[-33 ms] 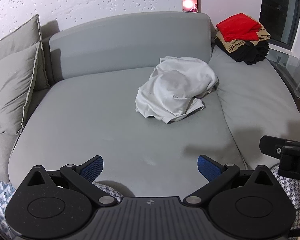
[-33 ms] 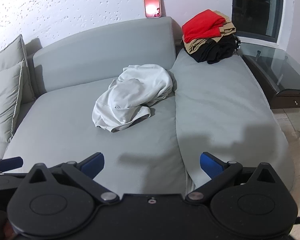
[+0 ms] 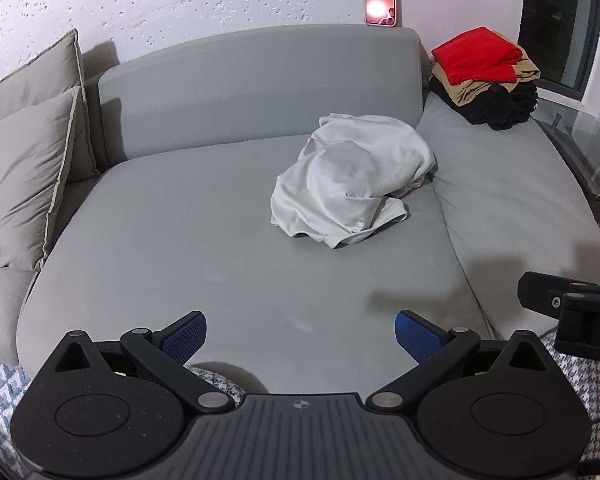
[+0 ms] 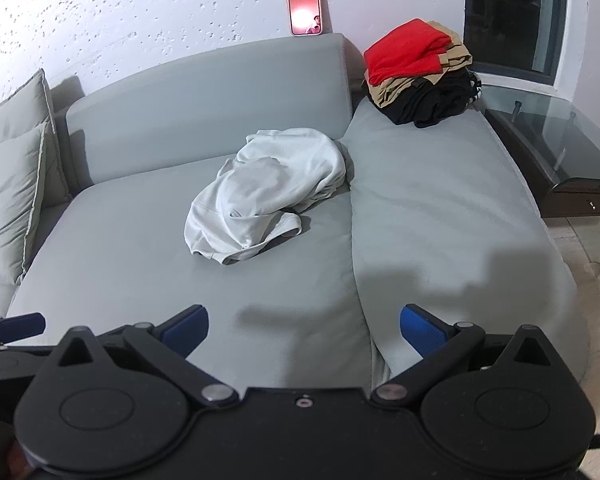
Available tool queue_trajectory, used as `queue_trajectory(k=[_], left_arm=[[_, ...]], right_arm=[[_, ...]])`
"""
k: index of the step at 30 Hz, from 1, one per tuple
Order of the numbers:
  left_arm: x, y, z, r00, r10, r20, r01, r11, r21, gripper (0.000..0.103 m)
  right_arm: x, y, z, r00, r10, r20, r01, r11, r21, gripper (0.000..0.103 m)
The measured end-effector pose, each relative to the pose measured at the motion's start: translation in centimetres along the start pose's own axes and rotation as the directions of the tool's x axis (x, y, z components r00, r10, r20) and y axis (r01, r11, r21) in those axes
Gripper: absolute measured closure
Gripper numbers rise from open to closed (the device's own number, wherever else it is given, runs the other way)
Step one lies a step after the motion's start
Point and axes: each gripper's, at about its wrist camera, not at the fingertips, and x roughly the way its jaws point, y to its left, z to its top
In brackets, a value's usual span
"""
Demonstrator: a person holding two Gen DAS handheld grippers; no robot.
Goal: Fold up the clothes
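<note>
Crumpled shirt (image 3: pixel 352 184) left mid-sofa (image 3: pixel 204 248), ready for folding.
Both grippers, left (image 3: pixel 300 334) and right (image 4: pixel 304 330), are held back, jaws spread wide and empty; folded stack (image 4: pixel 418 72) is kept aside.

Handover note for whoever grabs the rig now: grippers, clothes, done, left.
Left gripper: open, empty, held over the sofa's front edge.
Right gripper: open, empty, beside it, also at the front edge.
White garment: crumpled in a heap mid-sofa, near the seam between cushions, untouched, well ahead of both grippers.
Folded pile (red on tan on black): back right corner of the sofa.
Done: the pile looks folded.
Left: spread the white garment flat, fold it, probably add it to the pile.
</note>
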Motion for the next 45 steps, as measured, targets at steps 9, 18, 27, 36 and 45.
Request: queue_trajectory(k=[9,18,27,36,45], left_arm=[[0.21,0.17,-0.03,1.0,-0.007,-0.009,0.007,1.0,-0.014,0.001],[0.39,0.27,0.11,1.0,-0.008,-0.019,0.008,1.0,-0.024,0.001],[0.47,0.38,0.08,1.0,-0.007,-0.02,0.006,1.0,-0.026,0.001],[0.62,0.27,-0.04,1.0,-0.004,-0.024,0.003,1.0,-0.028,0.001],[0.69,0.35,-0.02,1.0,0.001,-0.029,-0.001,0.999,-0.032,0.001]], right_arm=[[0.45,0.23,0.17,1.0,0.001,-0.009,-0.001,1.0,0.003,0.0],[0.15,0.44,0.22,1.0,-0.003,-0.006,0.003,1.0,-0.011,0.0],[0.14,0.47,0.16,1.0,0.0,-0.004,0.0,1.0,-0.016,0.0],[0.19,0.39,0.21,1.0,-0.002,-0.004,0.002,1.0,-0.013,0.0],[0.33,0.32,0.11,1.0,-0.001,-0.003,0.001,1.0,-0.007,0.0]])
